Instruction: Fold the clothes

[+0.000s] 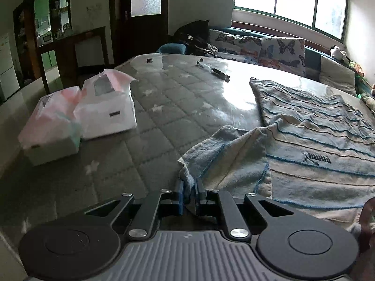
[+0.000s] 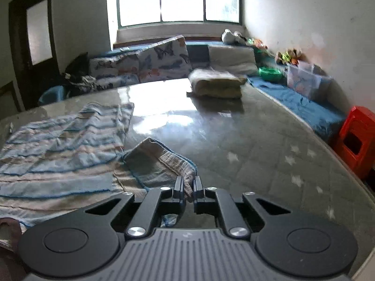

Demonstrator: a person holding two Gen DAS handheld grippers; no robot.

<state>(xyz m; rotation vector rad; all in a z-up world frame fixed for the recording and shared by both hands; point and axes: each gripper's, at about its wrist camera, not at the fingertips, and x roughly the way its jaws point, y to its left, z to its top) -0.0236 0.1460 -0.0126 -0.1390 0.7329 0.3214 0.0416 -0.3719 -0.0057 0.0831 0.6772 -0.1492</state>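
Observation:
A blue and cream striped towel [image 1: 316, 135] lies spread on the glossy quilted table [image 1: 164, 107]. My left gripper [image 1: 189, 188] is shut on the towel's near left corner, which is lifted and folded over. In the right wrist view the same towel [image 2: 61, 145] lies at the left, and my right gripper [image 2: 187, 186] is shut on its near right corner, a folded flap [image 2: 157, 164] raised off the table [image 2: 257, 145].
Two white tissue boxes [image 1: 77, 117] stand at the table's left. Small dark items [image 1: 220, 71] lie at the far edge. A folded cloth stack [image 2: 216, 83] sits at the far right of the table. Butterfly cushions [image 2: 150, 63] and a red stool [image 2: 354, 140] lie beyond the table.

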